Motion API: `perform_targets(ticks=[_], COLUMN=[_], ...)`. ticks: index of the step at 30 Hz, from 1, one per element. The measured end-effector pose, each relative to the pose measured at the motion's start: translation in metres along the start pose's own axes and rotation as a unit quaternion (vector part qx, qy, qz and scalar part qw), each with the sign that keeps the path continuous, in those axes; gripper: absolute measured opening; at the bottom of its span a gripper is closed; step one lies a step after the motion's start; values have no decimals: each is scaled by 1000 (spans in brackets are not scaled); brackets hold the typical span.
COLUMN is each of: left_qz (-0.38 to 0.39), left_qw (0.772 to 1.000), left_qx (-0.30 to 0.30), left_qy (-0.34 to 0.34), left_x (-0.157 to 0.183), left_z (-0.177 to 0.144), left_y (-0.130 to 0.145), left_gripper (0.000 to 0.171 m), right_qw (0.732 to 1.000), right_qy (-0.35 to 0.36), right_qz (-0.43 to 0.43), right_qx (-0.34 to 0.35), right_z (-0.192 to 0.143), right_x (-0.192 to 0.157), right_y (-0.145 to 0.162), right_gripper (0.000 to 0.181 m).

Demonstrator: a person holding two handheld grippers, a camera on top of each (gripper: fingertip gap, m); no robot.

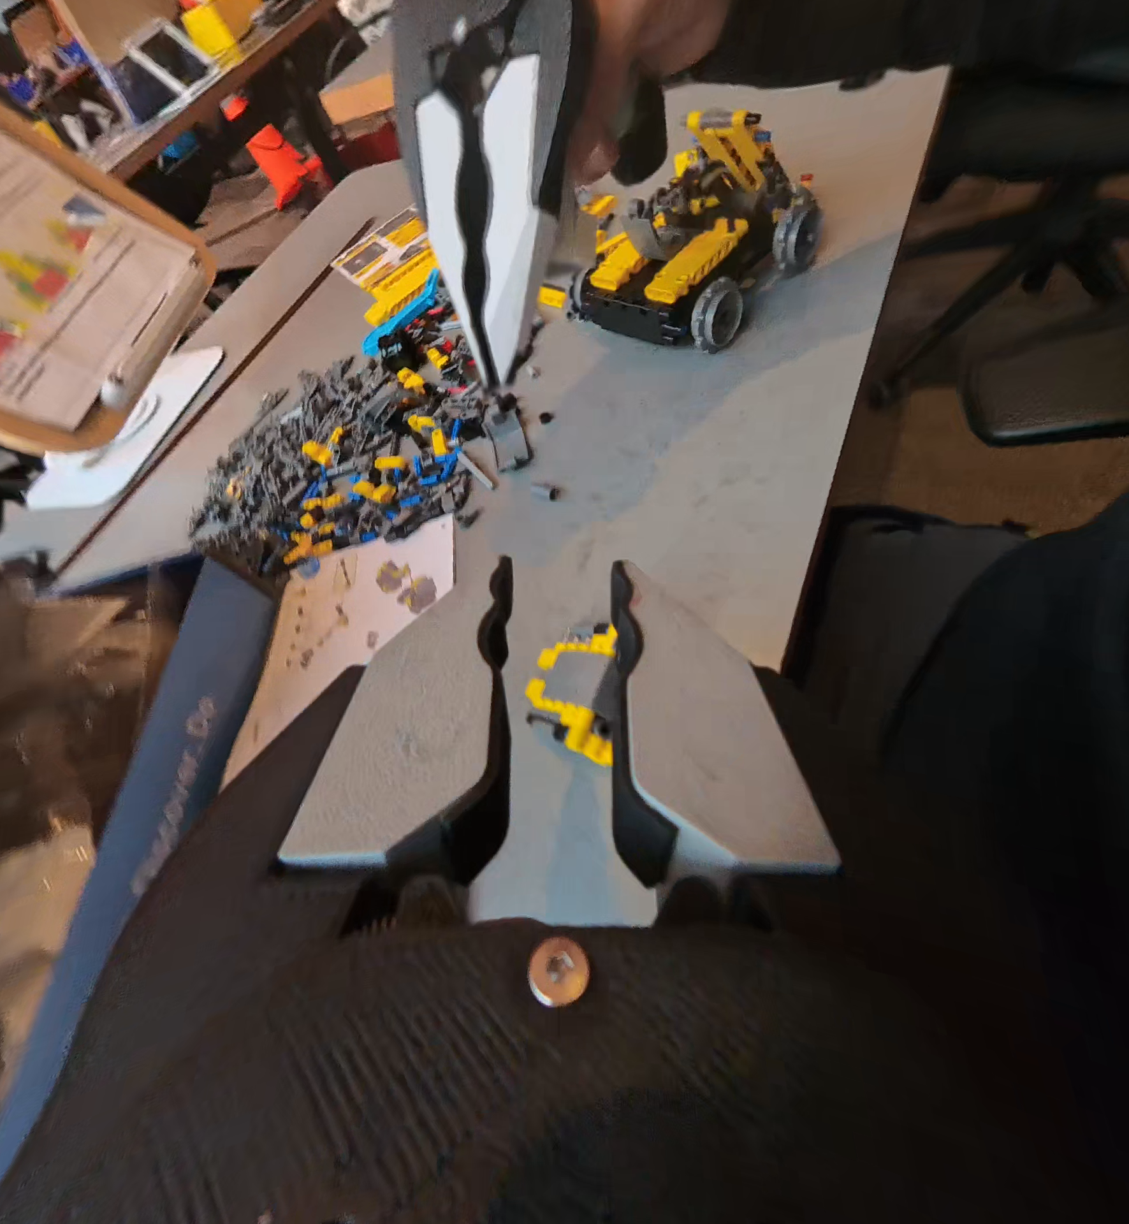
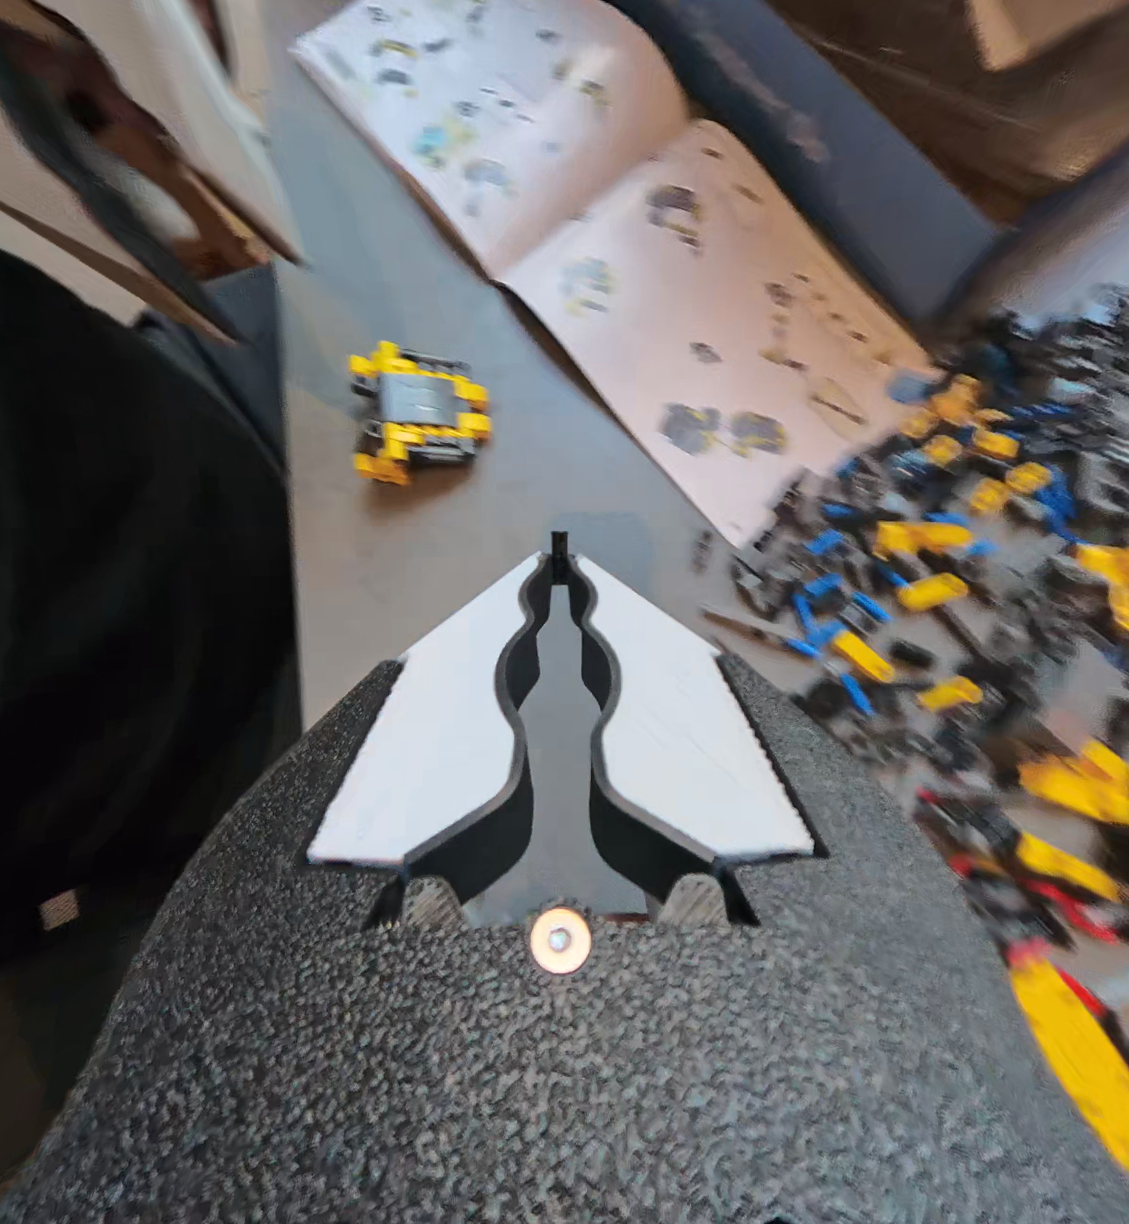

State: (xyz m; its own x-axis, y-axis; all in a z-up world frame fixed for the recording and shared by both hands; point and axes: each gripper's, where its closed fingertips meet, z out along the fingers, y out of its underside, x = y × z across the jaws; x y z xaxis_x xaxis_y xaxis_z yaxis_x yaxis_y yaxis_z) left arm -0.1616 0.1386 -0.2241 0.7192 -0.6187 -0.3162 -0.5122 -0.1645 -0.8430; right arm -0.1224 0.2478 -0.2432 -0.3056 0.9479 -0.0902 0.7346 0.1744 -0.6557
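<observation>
My right hand-held gripper is closed on a small black pin; the pin stands out a little beyond the tips. In the left wrist view this same gripper points down at the right edge of the pile of loose building-set pieces, which are black, grey, blue and yellow and lie in the middle of the grey bench. A few single dark pieces lie just beside the pile.

My left hand-held gripper is open, its fingers well apart and holding nothing. It hovers over the near part of the bench. Between the fingers I see a small yellow and grey sub-assembly, close to the right finger; I cannot tell if it touches the finger. In the right wrist view the same sub-assembly lies alone on the bench, apart from the pile.

An open instruction booklet lies on the left side of the bench, next to the pile. Far on the right stands a yellow and black model vehicle with grey wheels, partly built. A tilted board with printed sheets stands at the far left. Both views are blurred at the edges.
</observation>
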Motion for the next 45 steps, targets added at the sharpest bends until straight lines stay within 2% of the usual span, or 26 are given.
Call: perform_targets(ticks=[2, 6, 13, 18, 23, 27, 29, 32, 36, 45], left_qz=[60, 155, 212, 235, 210, 110, 61, 32, 16, 7], left_qw=[998, 987, 975, 970, 975, 990, 994, 995, 995, 995], left_qx=[-13, -45, -62, -61, -54, -12, 15, 33, 43, 44], left_qy=[9, -2, -1, -17, -56, -84, -84, -89, -87, -94], left_x=[2, 5, 19, 22, 14, 5, 6, 5, 7, 8], left_z=[17, 40, 50, 49, 49, 42, 39, 36, 34, 34], left_y=[-4, 11, 19, 21, 20, 12, 8, 6, 4, 8], left_gripper=[22, 21, 19, 2, 1, 1, 1, 1, 1, 1], right_qw=[999, 996, 986, 982, 981, 979, 971, 962, 964, 961], right_qy=[-41, -92, -163, -183, -175, -131, -135, -141, -127, -146], right_qz=[-6, 4, 34, 48, 70, 90, 107, 117, 115, 121], right_qx=[-2, -22, -4, 0, 43, 130, 166, 202, 201, 202], right_z=[16, 36, 48, 50, 49, 36, 30, 26, 31, 34], right_x=[-28, -57, -83, -87, -80, -66, -67, -74, -79, -85], right_y=[-8, -6, -12, -12, -18, -29, -33, -39, -37, -38], right_gripper=[3, 3, 3, 3, 3, 8, 2, 2, 3, 3])
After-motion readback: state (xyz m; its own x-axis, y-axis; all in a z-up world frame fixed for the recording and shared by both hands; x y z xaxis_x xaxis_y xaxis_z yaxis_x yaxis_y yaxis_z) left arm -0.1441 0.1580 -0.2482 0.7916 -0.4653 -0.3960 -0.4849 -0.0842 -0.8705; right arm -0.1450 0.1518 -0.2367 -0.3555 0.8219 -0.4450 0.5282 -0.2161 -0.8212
